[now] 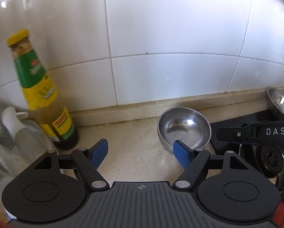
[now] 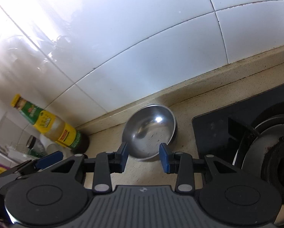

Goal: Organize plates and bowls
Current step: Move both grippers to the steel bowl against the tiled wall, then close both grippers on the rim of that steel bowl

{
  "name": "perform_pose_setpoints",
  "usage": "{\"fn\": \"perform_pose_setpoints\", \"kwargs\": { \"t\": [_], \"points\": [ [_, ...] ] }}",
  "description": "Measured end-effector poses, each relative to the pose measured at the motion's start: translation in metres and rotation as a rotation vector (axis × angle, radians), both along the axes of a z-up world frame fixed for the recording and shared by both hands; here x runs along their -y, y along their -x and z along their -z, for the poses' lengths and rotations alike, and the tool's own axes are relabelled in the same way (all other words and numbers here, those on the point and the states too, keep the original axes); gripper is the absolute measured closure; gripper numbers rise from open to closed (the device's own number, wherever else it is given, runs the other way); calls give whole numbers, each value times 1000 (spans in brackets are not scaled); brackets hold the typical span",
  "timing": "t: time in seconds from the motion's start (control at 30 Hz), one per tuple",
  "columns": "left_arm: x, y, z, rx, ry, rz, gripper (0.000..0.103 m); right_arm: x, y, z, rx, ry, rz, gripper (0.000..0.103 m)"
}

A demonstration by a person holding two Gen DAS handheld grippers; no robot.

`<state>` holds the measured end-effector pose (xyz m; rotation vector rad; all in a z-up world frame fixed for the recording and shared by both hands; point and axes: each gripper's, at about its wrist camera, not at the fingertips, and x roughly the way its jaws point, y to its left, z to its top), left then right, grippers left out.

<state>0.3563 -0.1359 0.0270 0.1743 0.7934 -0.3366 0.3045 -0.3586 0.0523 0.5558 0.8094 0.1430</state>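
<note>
A steel bowl (image 1: 183, 129) stands upright and empty on the speckled counter (image 1: 134, 152), close to the tiled wall. My left gripper (image 1: 141, 153) hovers in front of it and slightly to its left, open wide, with nothing between its blue pads (image 1: 100, 153). The right wrist view shows the same bowl (image 2: 149, 131) just beyond my right gripper (image 2: 144, 158). Its jaws stand a narrow gap apart, and the pads (image 2: 164, 159) touch nothing. My right gripper (image 1: 252, 133) also juts in from the right in the left wrist view. A second steel vessel (image 1: 280, 102) sits at the far right edge.
A tall sauce bottle (image 1: 43, 95) with a yellow cap stands left of the bowl, with a white pump dispenser (image 1: 10, 117) beside it. A black gas hob (image 2: 227, 133) with a burner (image 2: 278, 161) lies right of the bowl. The white tiled wall (image 1: 161, 38) closes the back.
</note>
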Motion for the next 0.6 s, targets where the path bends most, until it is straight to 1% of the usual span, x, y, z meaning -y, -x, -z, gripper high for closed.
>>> {"fn": "perform_pose_setpoints", "kwargs": {
  "t": [0.27,0.43,0.53,0.6],
  "points": [
    [26,-43,28,-57,-30,55,22,5,-33,22,-68,40,23,66],
    [41,-63,48,-90,-68,80,22,3,-50,37,-115,47,11,65],
    [46,-74,60,-127,-74,83,26,2,-58,45,-130,60,5,65],
    [48,-79,67,-153,-72,88,29,4,-62,50,-148,42,4,65]
  ]
}}
